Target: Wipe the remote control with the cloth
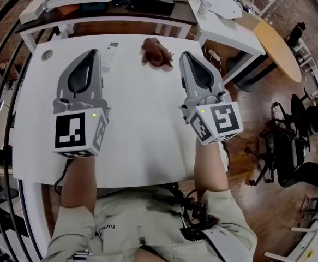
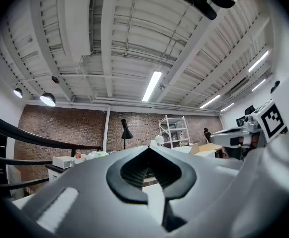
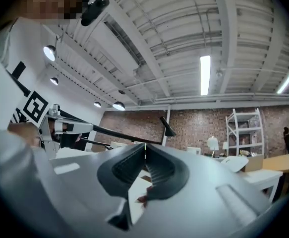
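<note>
Remote (image 1: 110, 56), head view: lies flat at the far side of the table (image 1: 142, 124), beside the brown cloth (image 1: 157, 52) but apart from it; we touch neither.
Left gripper (image 1: 96, 53), head view: held above the table, its tip near the remote in the picture, jaws together, empty.
Right gripper (image 1: 185, 56), head view: raised the same way, its tip close to the cloth in the picture, jaws together, empty.
Left gripper view: jaws meet tip to tip with nothing between them; we see ceiling and brick wall, not the remote.
Right gripper view: jaws also closed on nothing; we take the brown scrap seen below the tips to be the cloth lying on the table beyond.
Risk, cloth: we judge that reaching down with the jaws closed would only shove the cloth away instead of picking it up.
Risk, remote: it looks light and lies near the far edge, so wiping it without the other gripper steadying it could slide it off.
Count: one remote, one cloth, two grippers, one table in use.
</note>
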Demonstrator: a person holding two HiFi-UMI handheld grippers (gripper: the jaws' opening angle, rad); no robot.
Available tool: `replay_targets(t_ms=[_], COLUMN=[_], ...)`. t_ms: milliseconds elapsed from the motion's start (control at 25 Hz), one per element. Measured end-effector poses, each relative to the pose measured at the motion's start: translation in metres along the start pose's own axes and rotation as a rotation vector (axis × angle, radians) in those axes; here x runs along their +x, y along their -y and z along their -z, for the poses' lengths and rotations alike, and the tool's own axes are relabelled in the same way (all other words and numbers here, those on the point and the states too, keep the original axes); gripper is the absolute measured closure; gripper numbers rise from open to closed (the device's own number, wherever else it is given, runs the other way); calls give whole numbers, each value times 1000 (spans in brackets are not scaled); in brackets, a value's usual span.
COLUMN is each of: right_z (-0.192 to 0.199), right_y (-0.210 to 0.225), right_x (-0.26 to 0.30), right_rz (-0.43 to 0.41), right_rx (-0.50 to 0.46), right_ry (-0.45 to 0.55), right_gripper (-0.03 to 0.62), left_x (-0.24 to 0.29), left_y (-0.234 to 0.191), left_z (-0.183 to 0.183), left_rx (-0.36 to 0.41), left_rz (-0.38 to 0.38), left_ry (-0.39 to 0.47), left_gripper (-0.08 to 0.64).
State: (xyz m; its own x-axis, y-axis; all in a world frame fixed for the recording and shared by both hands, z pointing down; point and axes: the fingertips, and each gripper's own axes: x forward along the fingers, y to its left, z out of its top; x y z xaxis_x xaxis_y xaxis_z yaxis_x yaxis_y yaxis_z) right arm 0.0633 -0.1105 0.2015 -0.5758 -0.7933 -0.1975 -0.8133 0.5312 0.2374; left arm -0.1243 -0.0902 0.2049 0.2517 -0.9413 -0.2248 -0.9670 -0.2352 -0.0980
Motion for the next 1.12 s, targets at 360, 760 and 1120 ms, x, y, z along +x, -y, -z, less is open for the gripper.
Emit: replay_targets(t_ms=[360,760,1120], right_z=[16,69,74], right_y=[-52,-82,-79], right_x=[-71,-108,-114], right_rz=[-24,-13,41], right_rx=[3,53,64], right_ry=[-46,-147,-178], right_gripper=[588,589,591], left_x=[-81,-122,-121], left_y=[31,69,62], left_z=[12,60,65], left_rx=[-21,-103,-114], left_rz=[-9,53,29], left_ry=[19,-64,-98], left_gripper=[555,555,555])
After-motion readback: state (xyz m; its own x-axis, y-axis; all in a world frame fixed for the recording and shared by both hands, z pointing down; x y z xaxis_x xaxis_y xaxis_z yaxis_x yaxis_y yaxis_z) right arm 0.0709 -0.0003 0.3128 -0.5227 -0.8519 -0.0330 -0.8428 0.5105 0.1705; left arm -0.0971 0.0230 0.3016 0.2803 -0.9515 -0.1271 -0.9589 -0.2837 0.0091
